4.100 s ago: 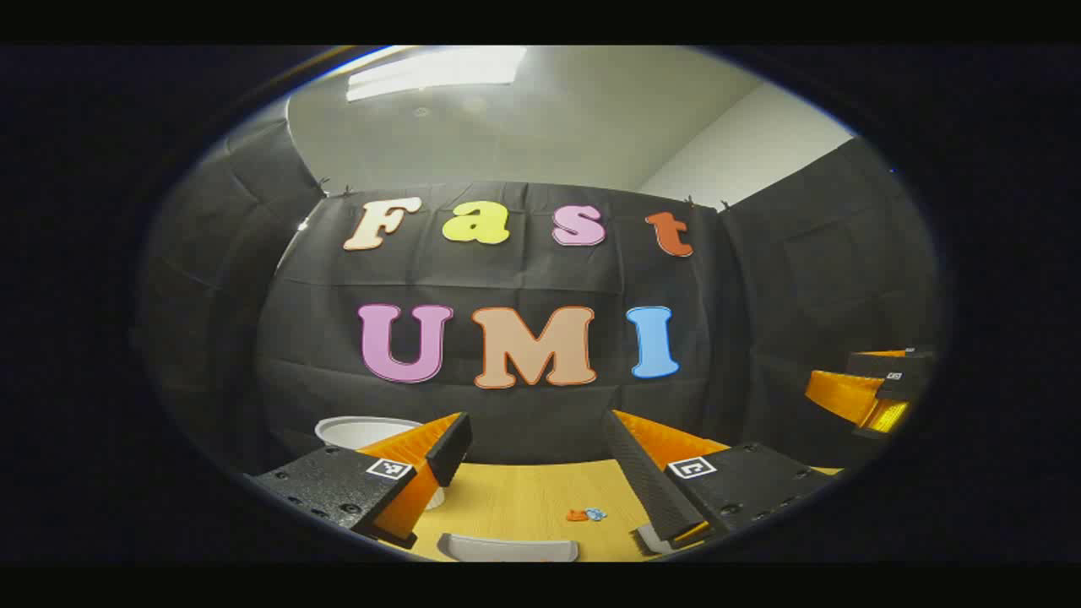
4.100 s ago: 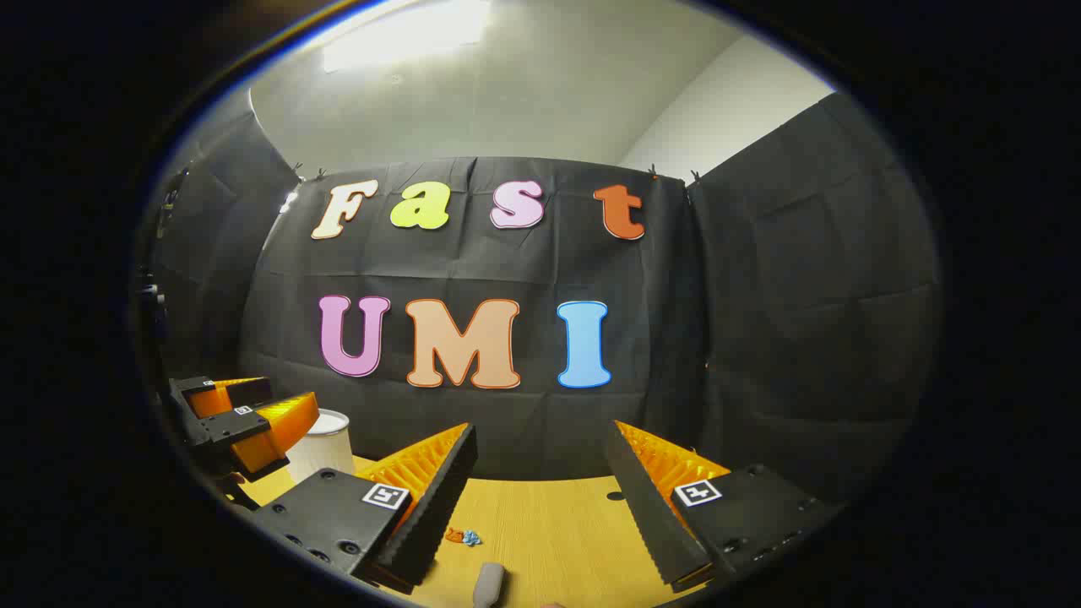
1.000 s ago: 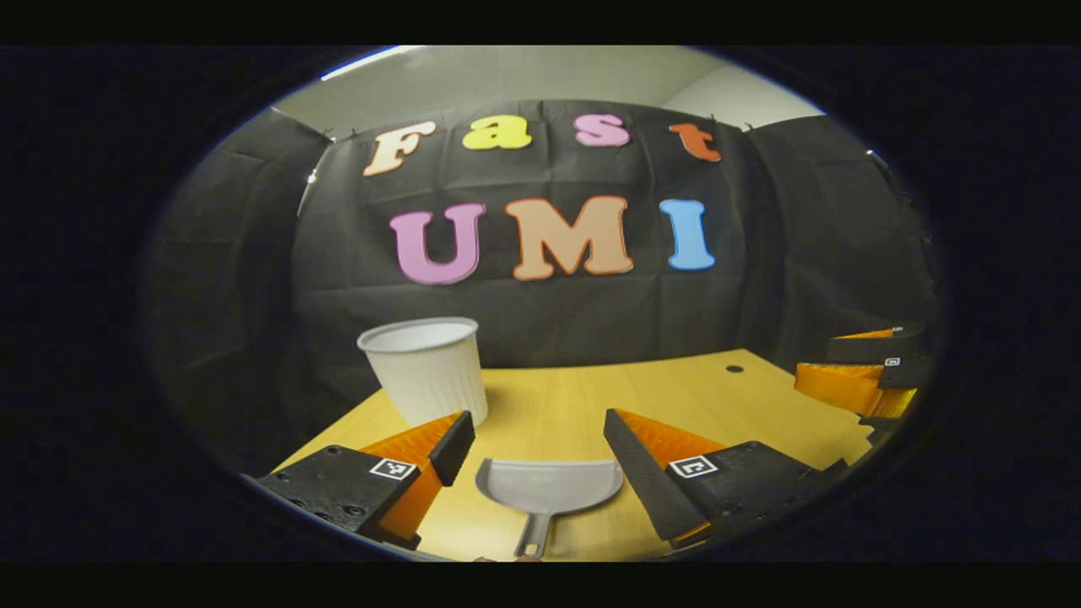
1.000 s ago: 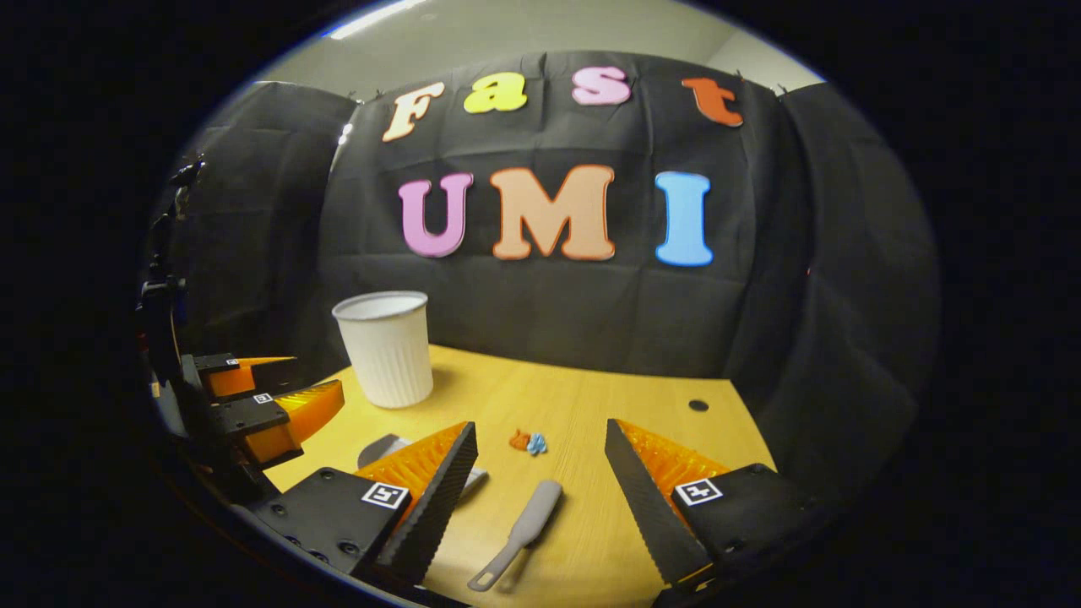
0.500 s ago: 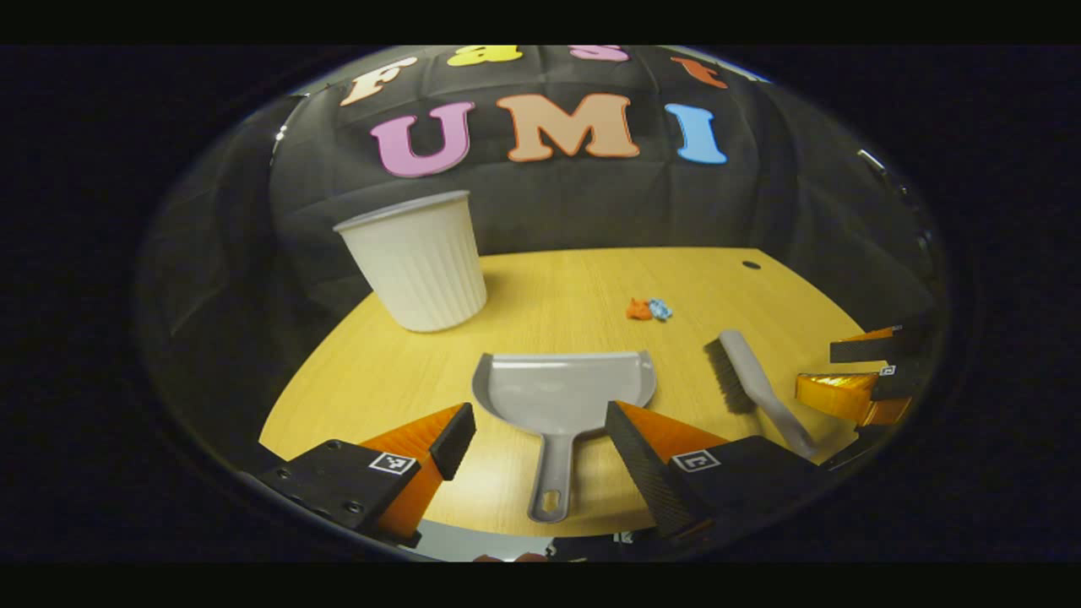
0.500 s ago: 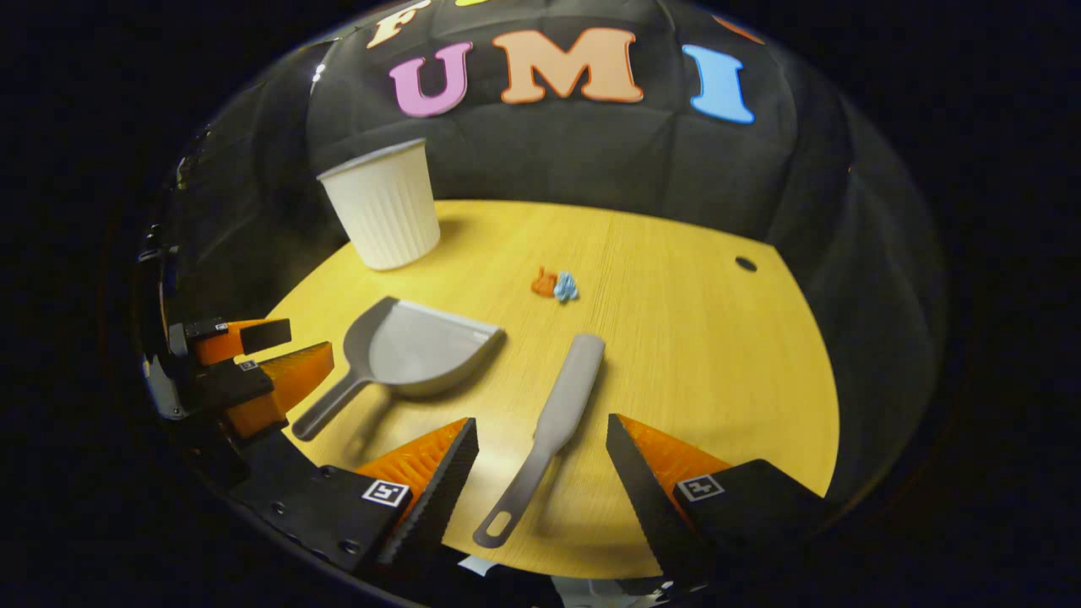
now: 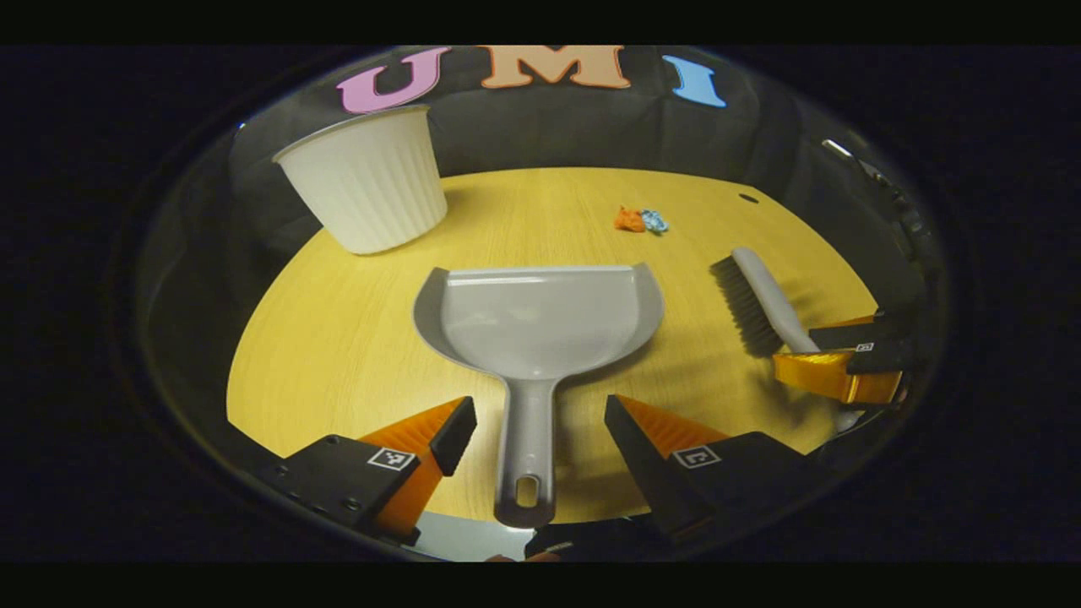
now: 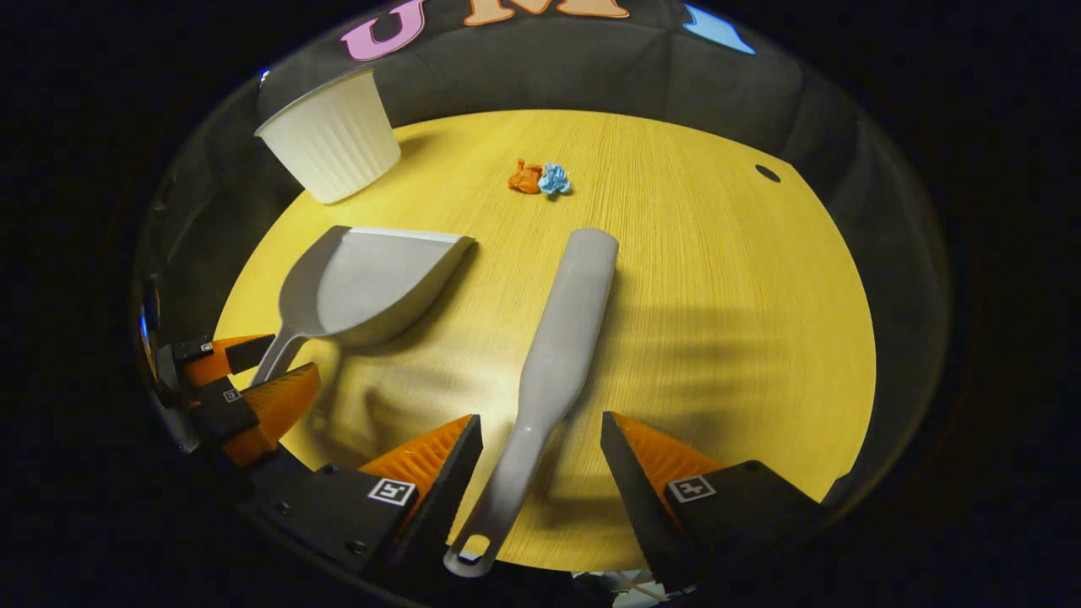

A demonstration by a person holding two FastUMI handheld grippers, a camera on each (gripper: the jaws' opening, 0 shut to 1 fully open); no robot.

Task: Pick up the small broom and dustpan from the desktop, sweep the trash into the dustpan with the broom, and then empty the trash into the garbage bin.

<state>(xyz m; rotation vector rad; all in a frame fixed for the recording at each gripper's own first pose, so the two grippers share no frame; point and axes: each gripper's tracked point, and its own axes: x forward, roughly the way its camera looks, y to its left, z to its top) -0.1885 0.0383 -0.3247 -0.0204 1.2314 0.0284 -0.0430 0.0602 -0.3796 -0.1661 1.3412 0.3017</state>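
Grey plastic everywhere today: the dustpan [image 7: 540,317] lies flat on the yellow wood surface [image 7: 338,338], handle pointing straight back at me, and it sits right between the fingers of my left gripper [image 7: 540,431]. Those jaws are spread wide, one finger on each side of the handle, not touching it as far as I can tell.

Same story on the other side. The broom [image 8: 553,338] lies on the surface with its handle running down between the fingers of my right gripper [image 8: 540,447], jaws released there too, nothing held. From the left gripper view the bristles face toward the dustpan.

The trash [image 8: 539,178], a little orange scrap and a blue one touching each other, sits further out toward the back of the surface, well apart from both tools. The white ribbed bin [image 7: 363,181] stands upright at the far left corner, beyond the dustpan.

So I'd say I'm at the very first step, lining up for the pickup. Nothing is swept yet, nothing lifted.

Next move, I reckon: drop both grippers a touch lower and clench on the two handles. The broom handle lies at a slight angle across my right jaws, so I may need a small twist to get both fingers squarely on it.
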